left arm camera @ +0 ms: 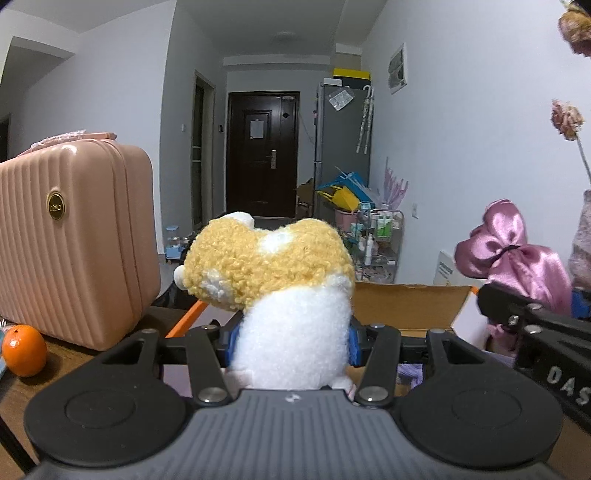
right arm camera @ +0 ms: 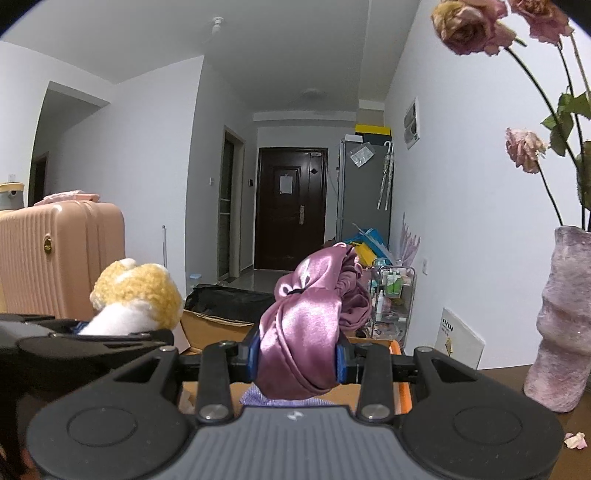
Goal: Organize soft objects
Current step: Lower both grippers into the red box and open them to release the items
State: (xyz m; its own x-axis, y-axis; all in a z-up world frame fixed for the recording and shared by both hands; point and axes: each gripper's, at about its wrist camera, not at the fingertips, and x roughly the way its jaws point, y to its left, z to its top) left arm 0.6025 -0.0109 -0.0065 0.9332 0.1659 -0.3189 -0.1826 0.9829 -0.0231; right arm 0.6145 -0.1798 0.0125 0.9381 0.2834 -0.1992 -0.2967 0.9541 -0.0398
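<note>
Orange (left arm camera: 24,350): you see it only in the left wrist view, on the bench (left arm camera: 22,397) at the far left, just beside the suitcase's lower corner.
Pink suitcase (left arm camera: 74,240): it stands upright on the bench at the left in both views; its round gold badge carries small lettering too fine to read.
Left gripper (left arm camera: 293,332): your jaws are partly closed and clamp the white belly of the plush toy (left arm camera: 269,266); its curly yellow head rises above the blue pads and blocks much of what lies straight ahead.
Same toy from the right wrist view: it shows at the left (right arm camera: 135,301), held up over the box.
Cardboard box (left arm camera: 406,306): it sits open on the bench under and beyond both grippers, with an orange edge beside it; lilac fabric shows down inside.
Right gripper (right arm camera: 297,356): your jaws are nearly closed, squeezing the purple satin bow (right arm camera: 306,325) between the blue pads; the bow hangs above the box.
Writing: the letters "DAS" show on the right gripper's body at the right edge of the left wrist view.
Vase (right arm camera: 561,332): only the right wrist view shows it whole, a mottled pink vase on the bench at the right, holding dried roses (right arm camera: 472,26).
Petal (right arm camera: 575,440): it lies on the bench near the vase's foot.
</note>
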